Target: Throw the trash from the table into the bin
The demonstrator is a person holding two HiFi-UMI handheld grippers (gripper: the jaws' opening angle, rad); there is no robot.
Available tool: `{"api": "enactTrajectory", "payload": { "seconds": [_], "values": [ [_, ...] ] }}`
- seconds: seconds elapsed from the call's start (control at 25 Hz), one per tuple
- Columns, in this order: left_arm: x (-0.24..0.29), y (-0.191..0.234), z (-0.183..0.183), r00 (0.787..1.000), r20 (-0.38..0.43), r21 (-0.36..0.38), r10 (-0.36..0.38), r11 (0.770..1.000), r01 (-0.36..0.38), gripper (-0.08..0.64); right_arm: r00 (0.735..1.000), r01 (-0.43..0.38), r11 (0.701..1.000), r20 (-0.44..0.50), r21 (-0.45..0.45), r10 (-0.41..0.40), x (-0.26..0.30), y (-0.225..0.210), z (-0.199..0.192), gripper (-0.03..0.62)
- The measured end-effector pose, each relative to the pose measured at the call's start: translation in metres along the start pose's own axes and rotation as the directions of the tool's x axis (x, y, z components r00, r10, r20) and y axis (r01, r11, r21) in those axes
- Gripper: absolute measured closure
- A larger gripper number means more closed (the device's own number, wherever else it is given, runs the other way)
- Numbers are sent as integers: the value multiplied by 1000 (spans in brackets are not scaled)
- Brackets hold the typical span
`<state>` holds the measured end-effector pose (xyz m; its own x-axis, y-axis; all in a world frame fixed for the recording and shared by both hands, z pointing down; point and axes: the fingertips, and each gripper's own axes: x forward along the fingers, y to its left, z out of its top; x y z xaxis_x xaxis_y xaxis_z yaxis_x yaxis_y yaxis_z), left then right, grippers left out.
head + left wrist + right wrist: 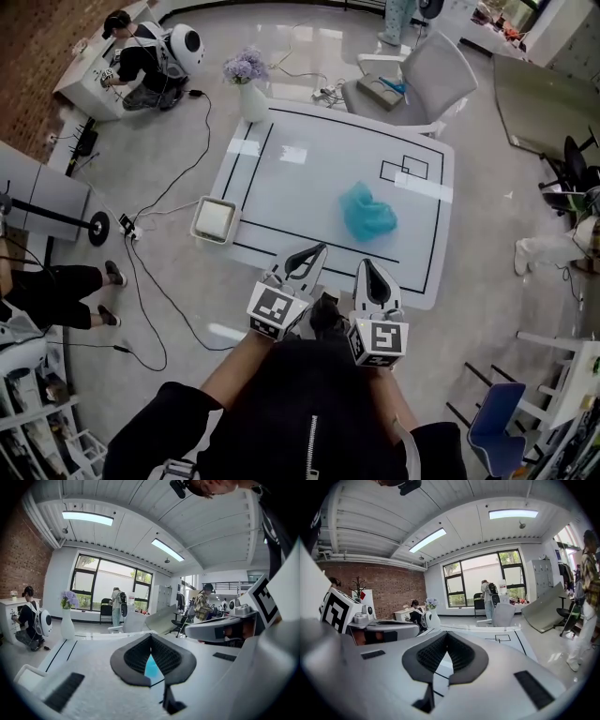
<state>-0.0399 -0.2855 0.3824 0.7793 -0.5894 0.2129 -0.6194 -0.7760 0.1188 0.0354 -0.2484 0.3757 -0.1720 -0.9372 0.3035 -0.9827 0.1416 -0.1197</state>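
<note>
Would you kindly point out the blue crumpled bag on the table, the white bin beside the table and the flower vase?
blue bag [367, 212], head view, middle of the crumpled plastic.
white bin [199, 217], head view, its left rim.
vase [253, 101], head view, its white body below the flowers.

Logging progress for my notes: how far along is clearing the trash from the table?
Nothing looks done: the blue crumpled trash lies on the white table. In hand: nothing; the left tongs and right tongs are shut and empty near the table's edge. Left: grasp the trash and drop it into the white bin on the floor.
</note>
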Motion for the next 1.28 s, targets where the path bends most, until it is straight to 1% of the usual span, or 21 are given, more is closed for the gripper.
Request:
{"api": "enactTrajectory", "payload": {
  "seconds": [0.08, 0.24, 0.36, 0.48, 0.64, 0.76, 0.92, 1.04, 1.16, 1.28],
  "values": [
    [16, 7, 1, 1000, -9, 2, 13, 1000, -13, 552, 1000, -12, 1000, 2, -1, 12, 14, -12, 7, 583],
    [42, 19, 8, 998, -21, -12, 61, 998, -61, 552, 999, -51, 999, -7, -11, 51, 36, -30, 21, 583],
    [58, 24, 10, 996, -22, -26, 81, 996, -82, 552, 998, -63, 997, -20, -34, 62, 47, -44, 22, 583],
    [67, 27, 6, 993, -49, -35, 105, 994, -107, 552, 997, -75, 997, -20, -22, 74, 54, -55, 21, 583],
    [80, 25, 4, 993, -81, -8, 82, 997, -83, 552, 997, -74, 997, -16, -13, 73, 58, -64, 25, 583],
    [88, 24, 5, 995, -72, -23, 75, 997, -77, 552, 997, -79, 997, -29, -18, 78, 61, -69, 24, 583],
    [92, 26, 0, 996, -72, -29, 54, 998, -56, 552, 998, -53, 999, -45, -13, 52, 70, -75, 19, 583],
    [95, 36, 9, 993, -80, -29, 85, 996, -87, 552, 995, -45, 998, -93, -32, 42, 84, -82, 4, 583],
    [104, 36, 6, 994, -78, -22, 71, 997, -73, 552, 990, -64, 997, -128, -38, 59, 97, -89, -15, 581],
    [109, 37, 3, 993, -89, -34, 74, 996, -78, 552, 985, -78, 996, -157, -35, 71, 109, -93, -22, 581]
  ]
}}
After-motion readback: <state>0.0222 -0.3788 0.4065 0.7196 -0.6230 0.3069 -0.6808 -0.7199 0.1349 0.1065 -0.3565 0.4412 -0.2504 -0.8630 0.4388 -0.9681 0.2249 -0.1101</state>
